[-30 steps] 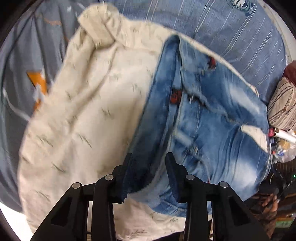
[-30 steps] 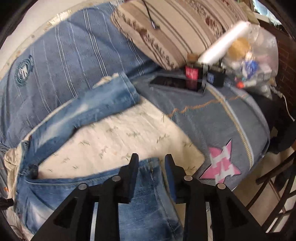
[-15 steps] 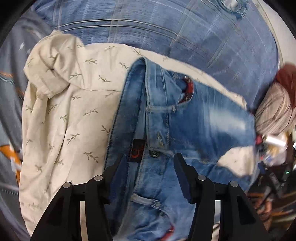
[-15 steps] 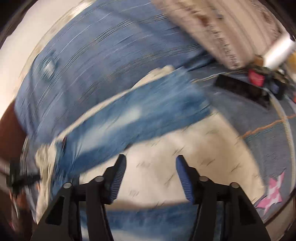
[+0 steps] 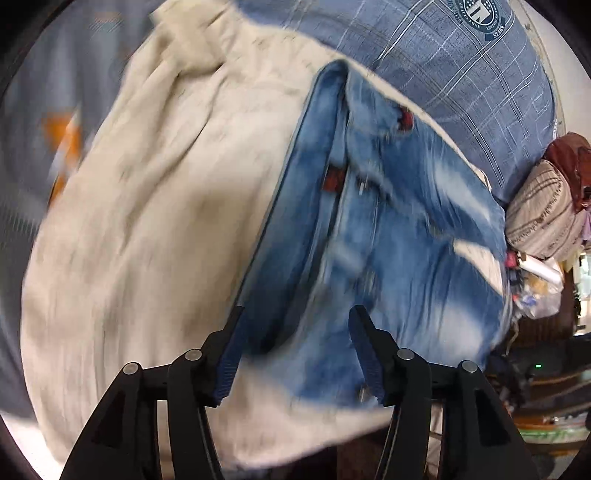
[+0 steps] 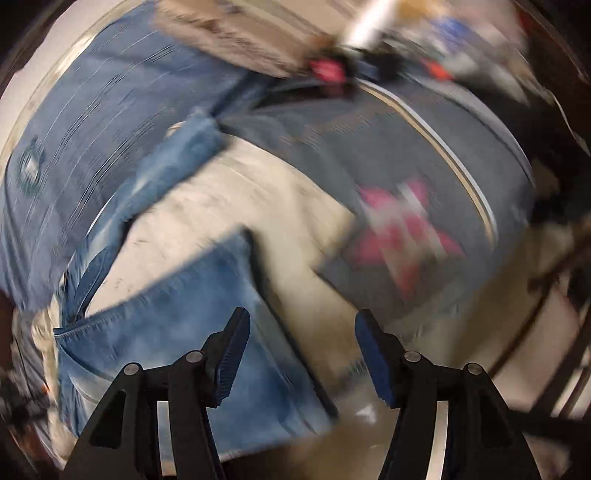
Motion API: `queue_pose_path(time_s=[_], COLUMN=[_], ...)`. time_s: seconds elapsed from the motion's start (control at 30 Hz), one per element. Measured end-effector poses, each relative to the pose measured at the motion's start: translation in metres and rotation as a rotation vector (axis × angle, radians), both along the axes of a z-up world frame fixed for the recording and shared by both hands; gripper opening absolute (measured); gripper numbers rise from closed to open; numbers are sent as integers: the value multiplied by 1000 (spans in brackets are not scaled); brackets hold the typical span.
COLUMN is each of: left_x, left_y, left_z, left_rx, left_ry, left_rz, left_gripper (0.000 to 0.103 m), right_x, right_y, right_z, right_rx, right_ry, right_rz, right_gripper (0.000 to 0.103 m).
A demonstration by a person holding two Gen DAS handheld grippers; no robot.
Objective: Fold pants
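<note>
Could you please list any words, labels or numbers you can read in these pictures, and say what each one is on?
"STARS": on the round emblem printed on the blue plaid bedding; the emblem's other lettering is too small to read.
Red label on the jeans: too blurred to read.
Right wrist view: nothing legible.

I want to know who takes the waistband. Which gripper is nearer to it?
Left. The left gripper hovers open over the jeans' waistband; the right gripper is over a leg hem.
</note>
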State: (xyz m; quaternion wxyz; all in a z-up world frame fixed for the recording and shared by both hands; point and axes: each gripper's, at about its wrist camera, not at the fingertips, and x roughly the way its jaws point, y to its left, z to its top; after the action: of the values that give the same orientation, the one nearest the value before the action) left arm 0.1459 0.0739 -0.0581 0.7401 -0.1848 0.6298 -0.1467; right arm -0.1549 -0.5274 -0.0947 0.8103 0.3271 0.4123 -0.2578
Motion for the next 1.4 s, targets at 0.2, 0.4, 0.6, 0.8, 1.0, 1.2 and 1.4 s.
queue_pose_path(time_s=[0.2,0.4,0.6,0.8,1.0,1.2,1.4], left_x=[-62,-56,-50,-45,5,30,42], left_y=[8,-10,-2,14,-2,-48,-90], left_z=[-20,-38,-49,-11,3,-21,-43], left_rx=[-129,-120,-148,-143,-53,10,195], left_ry=[48,80,103,-39,-93,-26,-68], left_rz=[-3,-14,50,36,29,-9,-58], left_gripper=[65,64,64,65,68,60,60], right_x=[-41,-41,-42,-42,13,68,82], right_y=[18,34,31,40,26,20,-2], right_z=[-40,4,-31,10,27,14,6], right_rx=[181,21,-27,-204,-219,-246,-302], right_ry=[-99,-194,53,4,-82,39,119], right_rz=[-114,-73,-79,-132,-23,83,17], right_gripper=[61,22,23,49,70,3,0])
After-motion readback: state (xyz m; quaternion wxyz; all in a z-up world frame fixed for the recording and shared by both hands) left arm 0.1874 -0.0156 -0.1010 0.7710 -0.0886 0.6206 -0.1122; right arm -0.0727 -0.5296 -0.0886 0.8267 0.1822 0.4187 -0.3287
